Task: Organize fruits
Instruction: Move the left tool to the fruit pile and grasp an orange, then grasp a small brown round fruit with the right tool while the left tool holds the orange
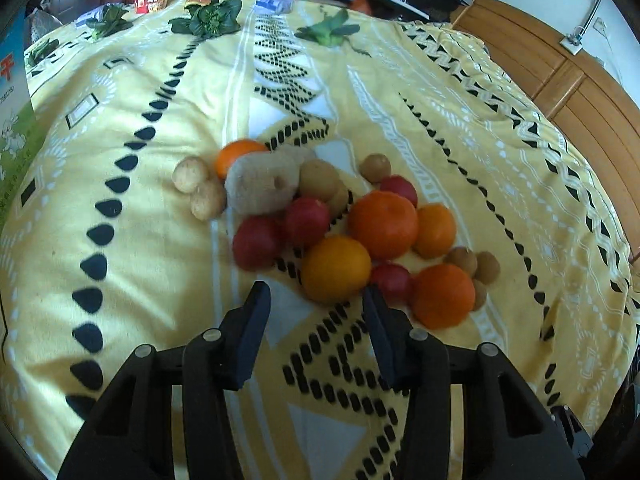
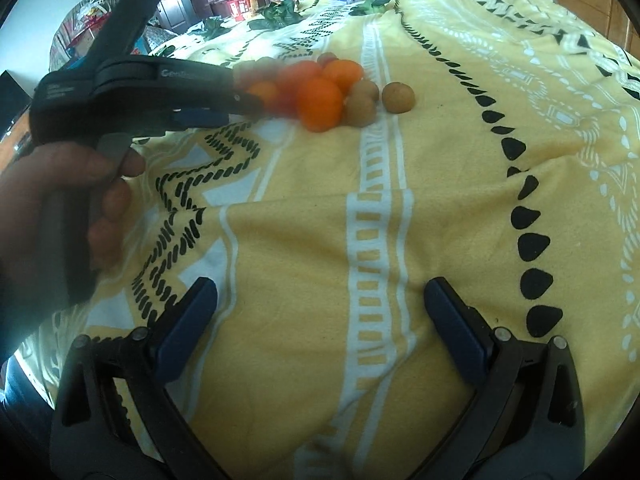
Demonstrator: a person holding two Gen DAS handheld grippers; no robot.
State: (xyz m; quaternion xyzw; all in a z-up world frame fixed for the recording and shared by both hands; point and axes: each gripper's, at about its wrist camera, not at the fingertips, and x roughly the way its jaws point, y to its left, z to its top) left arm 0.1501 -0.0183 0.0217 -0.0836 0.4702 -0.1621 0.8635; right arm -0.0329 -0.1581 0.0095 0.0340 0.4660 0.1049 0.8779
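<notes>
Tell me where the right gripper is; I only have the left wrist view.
Observer: The right gripper hangs open over bare blanket, well short of the fruit pile, with nothing between its fingers.
Operator: Describe how my left gripper looks from there.
Observer: The left gripper reaches in from the left side of that view. Its tips are at the near left edge of the pile and look blurred.
Operator: Report what holds it.
Observer: A hand is wrapped around its handle, low at the left edge of that view.
</notes>
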